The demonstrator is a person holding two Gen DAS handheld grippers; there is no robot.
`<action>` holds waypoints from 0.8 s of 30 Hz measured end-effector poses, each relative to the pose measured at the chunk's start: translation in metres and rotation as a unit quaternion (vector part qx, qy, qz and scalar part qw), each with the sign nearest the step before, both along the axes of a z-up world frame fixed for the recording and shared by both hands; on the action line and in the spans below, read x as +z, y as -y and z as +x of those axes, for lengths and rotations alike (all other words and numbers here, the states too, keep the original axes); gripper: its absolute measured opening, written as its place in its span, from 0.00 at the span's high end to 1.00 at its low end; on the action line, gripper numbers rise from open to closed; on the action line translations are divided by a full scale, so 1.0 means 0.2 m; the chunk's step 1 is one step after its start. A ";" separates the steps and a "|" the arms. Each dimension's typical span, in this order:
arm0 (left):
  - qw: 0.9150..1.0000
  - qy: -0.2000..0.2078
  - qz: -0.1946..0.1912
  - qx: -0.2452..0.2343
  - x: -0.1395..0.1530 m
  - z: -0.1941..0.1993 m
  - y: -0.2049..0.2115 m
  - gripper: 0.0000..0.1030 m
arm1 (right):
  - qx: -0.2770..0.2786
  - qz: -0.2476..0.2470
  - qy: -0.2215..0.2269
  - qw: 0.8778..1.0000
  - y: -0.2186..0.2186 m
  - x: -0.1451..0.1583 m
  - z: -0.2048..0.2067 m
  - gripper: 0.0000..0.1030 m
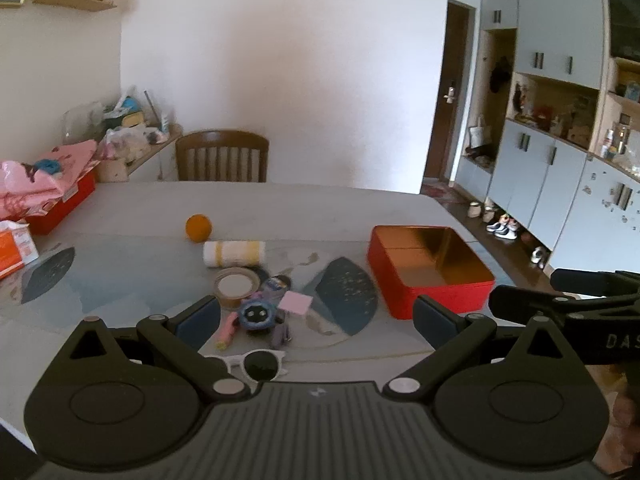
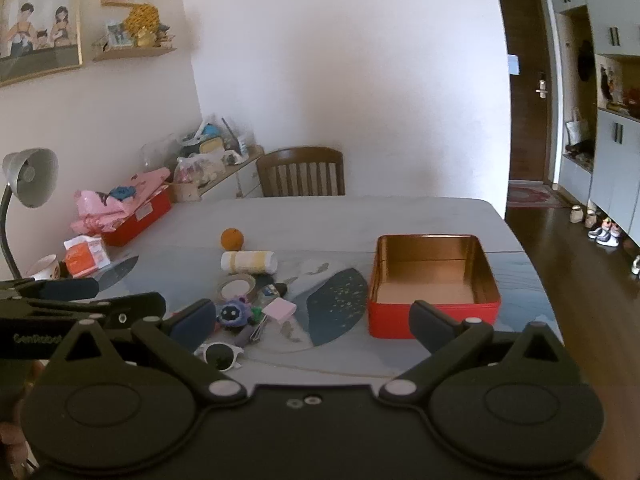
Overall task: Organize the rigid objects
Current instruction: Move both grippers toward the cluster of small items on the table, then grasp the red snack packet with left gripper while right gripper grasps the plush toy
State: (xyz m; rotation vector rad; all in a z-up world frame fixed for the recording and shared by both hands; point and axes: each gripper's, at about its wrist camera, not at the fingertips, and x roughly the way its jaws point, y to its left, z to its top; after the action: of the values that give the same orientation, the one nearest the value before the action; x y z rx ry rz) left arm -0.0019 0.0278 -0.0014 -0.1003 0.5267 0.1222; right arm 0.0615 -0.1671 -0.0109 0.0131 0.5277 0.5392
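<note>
An empty red tin (image 1: 430, 270) (image 2: 434, 284) with a gold inside stands on the table at the right. Left of it lies a small heap: an orange ball (image 1: 198, 228) (image 2: 232, 239), a rolled cloth (image 1: 234, 254) (image 2: 249, 261), a tape roll (image 1: 236, 286) (image 2: 237, 287), a blue plush toy (image 1: 256, 315) (image 2: 234, 313), a pink notepad (image 1: 295, 303) (image 2: 279, 309) and white sunglasses (image 1: 256, 364) (image 2: 220, 354). My left gripper (image 1: 316, 322) hangs open above the heap's near edge. My right gripper (image 2: 312, 322) is open too, between heap and tin, holding nothing.
A wooden chair (image 1: 222, 158) stands at the table's far side. A second red box (image 2: 138, 216) heaped with pink cloth, an orange carton (image 2: 86, 256) and a desk lamp (image 2: 24, 184) crowd the left edge. Cabinets (image 1: 560, 128) and shoes line the right wall.
</note>
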 end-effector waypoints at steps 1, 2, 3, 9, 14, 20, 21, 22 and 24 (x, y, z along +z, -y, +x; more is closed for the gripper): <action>1.000 -0.002 0.001 0.004 -0.01 0.00 -0.01 0.00 | 0.005 0.000 -0.002 1.000 -0.01 -0.01 0.01 0.00; 1.000 -0.005 0.002 0.007 -0.01 0.01 -0.03 0.00 | 0.009 -0.001 -0.004 1.000 -0.03 -0.01 0.01 0.00; 1.000 -0.008 0.001 0.010 -0.02 0.02 -0.05 0.00 | 0.012 -0.005 -0.006 1.000 -0.04 -0.02 0.02 0.00; 0.999 -0.019 0.000 0.028 -0.08 0.10 -0.21 0.00 | 0.035 -0.019 -0.017 0.999 -0.19 -0.06 0.09 0.00; 0.999 -0.022 -0.006 0.033 -0.17 0.19 -0.44 0.00 | 0.058 -0.031 -0.041 0.997 -0.35 -0.11 0.19 0.02; 0.998 -0.056 -0.007 0.029 -0.36 0.35 -0.67 0.00 | 0.069 -0.058 -0.057 0.994 -0.56 -0.19 0.33 0.04; 0.998 -0.061 -0.005 0.028 -0.39 0.37 -0.70 0.00 | 0.068 -0.063 -0.057 0.994 -0.59 -0.21 0.35 0.05; 0.997 -0.069 -0.002 0.027 -0.42 0.39 -0.73 0.01 | 0.070 -0.068 -0.056 0.994 -0.62 -0.22 0.37 0.06; 0.996 -0.083 -0.007 0.026 -0.48 0.45 -0.79 0.01 | 0.071 -0.079 -0.062 0.992 -0.69 -0.25 0.42 0.08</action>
State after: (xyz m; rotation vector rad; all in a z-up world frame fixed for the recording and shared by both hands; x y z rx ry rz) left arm 0.0881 0.1858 -0.0965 -0.1184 0.6909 0.1782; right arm 0.1452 -0.0300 -0.0619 -0.1427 0.6946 0.6371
